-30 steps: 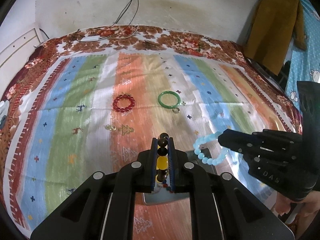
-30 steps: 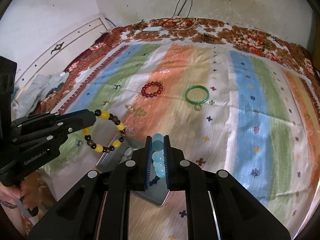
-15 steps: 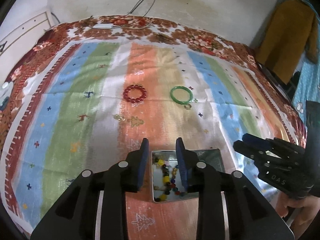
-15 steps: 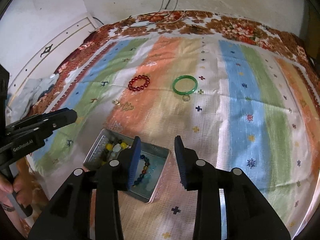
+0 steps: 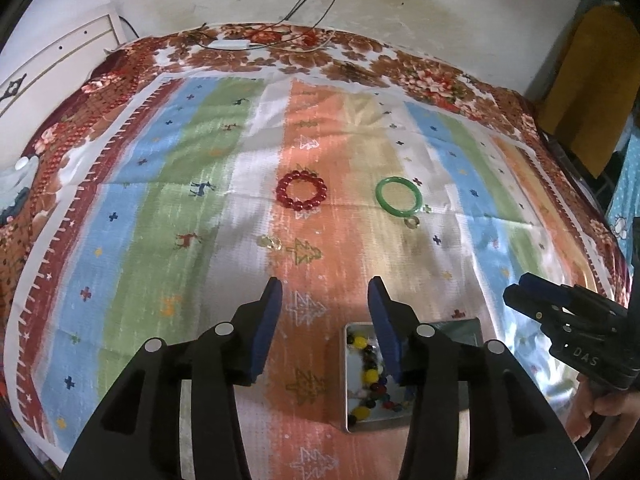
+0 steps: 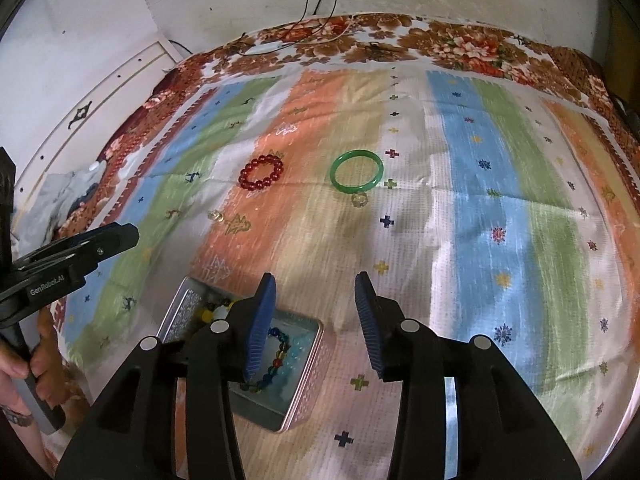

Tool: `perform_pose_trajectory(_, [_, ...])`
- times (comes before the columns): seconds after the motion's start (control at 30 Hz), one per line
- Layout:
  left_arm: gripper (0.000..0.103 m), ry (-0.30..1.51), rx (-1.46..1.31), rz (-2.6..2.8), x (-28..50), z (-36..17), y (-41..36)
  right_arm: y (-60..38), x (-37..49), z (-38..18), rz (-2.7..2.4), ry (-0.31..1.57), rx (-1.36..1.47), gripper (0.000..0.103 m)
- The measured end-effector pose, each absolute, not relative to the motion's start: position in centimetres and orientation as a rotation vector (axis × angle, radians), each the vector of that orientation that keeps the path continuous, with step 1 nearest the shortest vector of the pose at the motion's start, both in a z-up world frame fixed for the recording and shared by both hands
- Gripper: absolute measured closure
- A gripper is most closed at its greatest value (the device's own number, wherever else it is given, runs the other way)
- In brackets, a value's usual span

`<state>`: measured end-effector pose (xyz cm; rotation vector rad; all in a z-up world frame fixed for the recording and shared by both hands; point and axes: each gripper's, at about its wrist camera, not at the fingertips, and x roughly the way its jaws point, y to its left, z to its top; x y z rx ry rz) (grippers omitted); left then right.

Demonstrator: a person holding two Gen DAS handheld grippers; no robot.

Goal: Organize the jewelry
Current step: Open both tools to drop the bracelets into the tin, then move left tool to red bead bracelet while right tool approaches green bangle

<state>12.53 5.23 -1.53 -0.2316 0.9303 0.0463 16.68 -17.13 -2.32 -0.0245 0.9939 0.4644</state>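
Looking down both wrist cams, the left gripper (image 5: 325,295) and the right gripper (image 6: 316,290) both have their jaws spread wide with nothing between them. Both hover low over the near edge of the bed (image 5: 460,168), which is covered in a striped cloth.

What's already sorted: the metal tin (image 6: 308,364) sits right under the grippers with a couple of beaded bracelets heaped in it, yellow and dark beads plus some pale blue ones.

What's left lies straight ahead, further up the bed. The red bead bracelet (image 5: 301,190) is flat on the orange stripe, and the green bangle (image 5: 399,195) is flat to the right of it, well apart from it. A small clear ring (image 5: 411,222) sits just at the bangle's near edge, maybe touching, hard to say. Another small clear piece (image 5: 269,242) lies on its own, nearer the grippers and a bit left of the red one.

Here's the bit that matters for the next reach, as I read it. From the left cam the red bracelet is almost dead ahead of the jaws, slightly left of centre, so that's the natural pick for the left side. From the right cam the green bangle (image 6: 356,171) lines up slightly right of that gripper's centre, so it suits the right. Both are round loops lying flat, so there's no long axis to line up with. You'd just pinch one side of the rim.
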Motion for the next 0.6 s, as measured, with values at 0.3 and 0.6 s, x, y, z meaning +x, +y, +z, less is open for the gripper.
perform_pose_trajectory(0.3, [0.055, 0.959, -0.200, 0.083, 15.4, -2.6, 6.1, -16.6, 18.9, -3.0, 0.446, 0.995, -0.029, 0.054])
perform_pose_trajectory(0.6, [0.052, 0.981, -0.193, 0.100, 17.5, -3.6, 6.6, -17.0, 21.3, -3.8, 0.394, 0.998, -0.044, 0.050])
